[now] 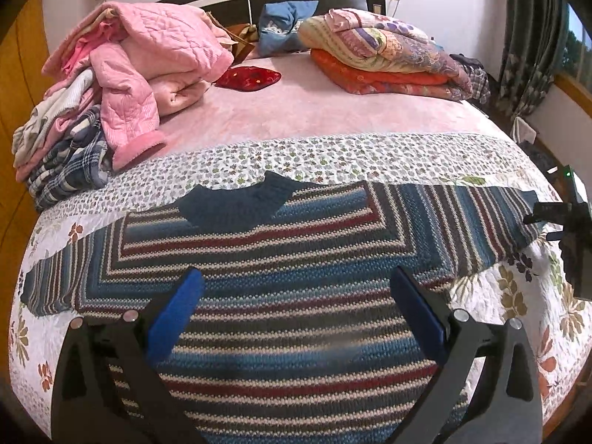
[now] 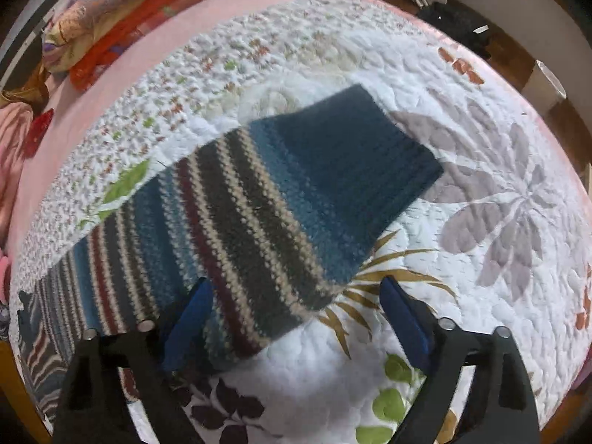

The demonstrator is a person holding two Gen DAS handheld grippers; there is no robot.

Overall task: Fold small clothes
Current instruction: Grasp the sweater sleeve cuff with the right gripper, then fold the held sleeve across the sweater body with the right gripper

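Note:
A striped knitted sweater (image 1: pixel 296 277) in blue, dark red, cream and grey lies flat on the floral quilt (image 1: pixel 333 155), collar toward the headboard and both sleeves spread sideways. My left gripper (image 1: pixel 296 288) hovers open over the sweater's chest, with nothing between its blue pads. In the right wrist view the sweater's right sleeve (image 2: pixel 266 214) runs diagonally and ends in a dark blue cuff (image 2: pixel 355 155). My right gripper (image 2: pixel 296 299) is open above the sleeve's lower edge; its left pad (image 2: pixel 188 325) overlaps the sleeve. The right gripper's black body (image 1: pixel 569 229) shows beside that cuff in the left wrist view.
A heap of pink padded clothes and plaid garments (image 1: pixel 111 92) occupies the bed's left side. Folded colourful quilts (image 1: pixel 384 55) lie at the back right, with a blue pillow (image 1: pixel 285 26) and a red cushion (image 1: pixel 248 77) between. Curtains and a window (image 1: pixel 536 55) are at the right.

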